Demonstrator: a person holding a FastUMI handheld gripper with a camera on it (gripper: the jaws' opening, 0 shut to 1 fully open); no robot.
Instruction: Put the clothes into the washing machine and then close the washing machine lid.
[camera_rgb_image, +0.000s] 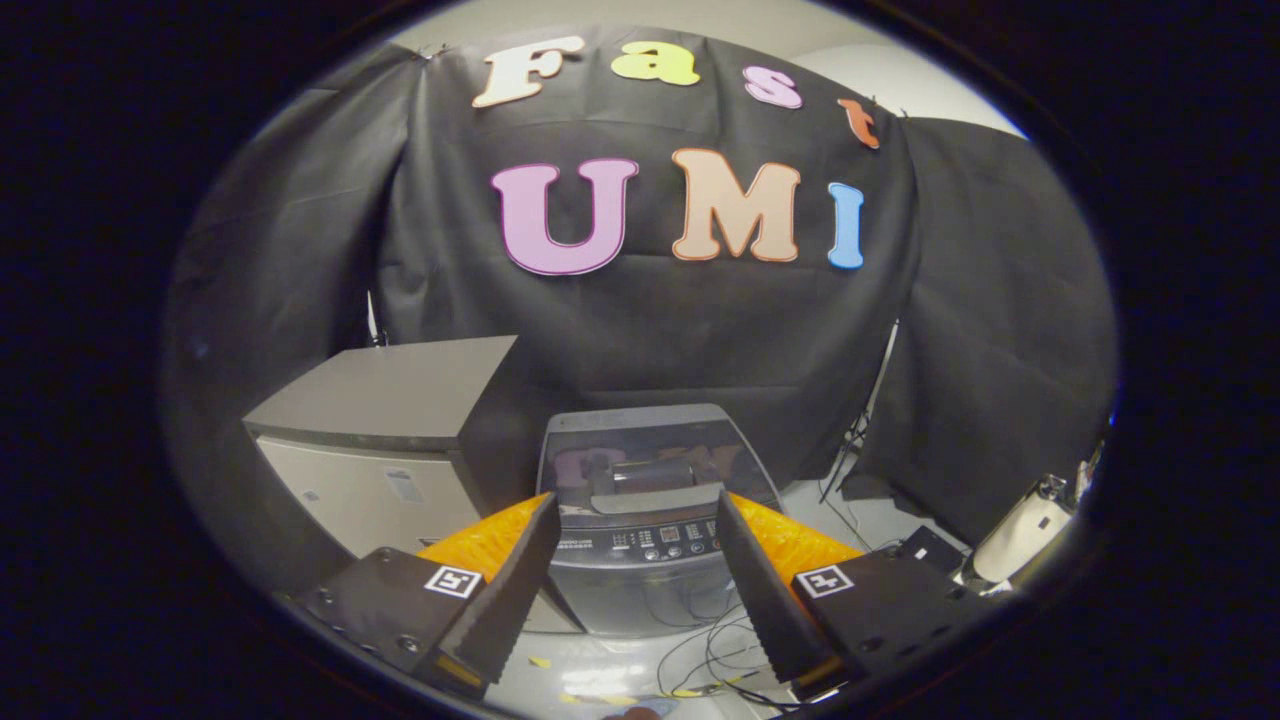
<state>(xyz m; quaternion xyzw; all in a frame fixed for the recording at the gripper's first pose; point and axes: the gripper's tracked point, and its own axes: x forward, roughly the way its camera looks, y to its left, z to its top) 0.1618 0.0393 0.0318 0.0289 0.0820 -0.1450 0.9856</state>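
The gripper (635, 560) is held with its two fingers spread apart, gripping nothing, aimed at the grey top-loading washing machine with a dark glass lid (640, 500), which stands just beyond the fingertips. The lid lies flat and shut; no clothes can be made out. This fits either a load already inside or one not yet fetched, so keep the fingers level and centred on the lid's front handle (655, 497). Count: one washer, one grey box-shaped cabinet (385, 440) beside it, several loose floor cables (700, 650).

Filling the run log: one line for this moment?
gripper: open, empty | washing machine: beyond fingers, lid closed | grey cabinet: beside it
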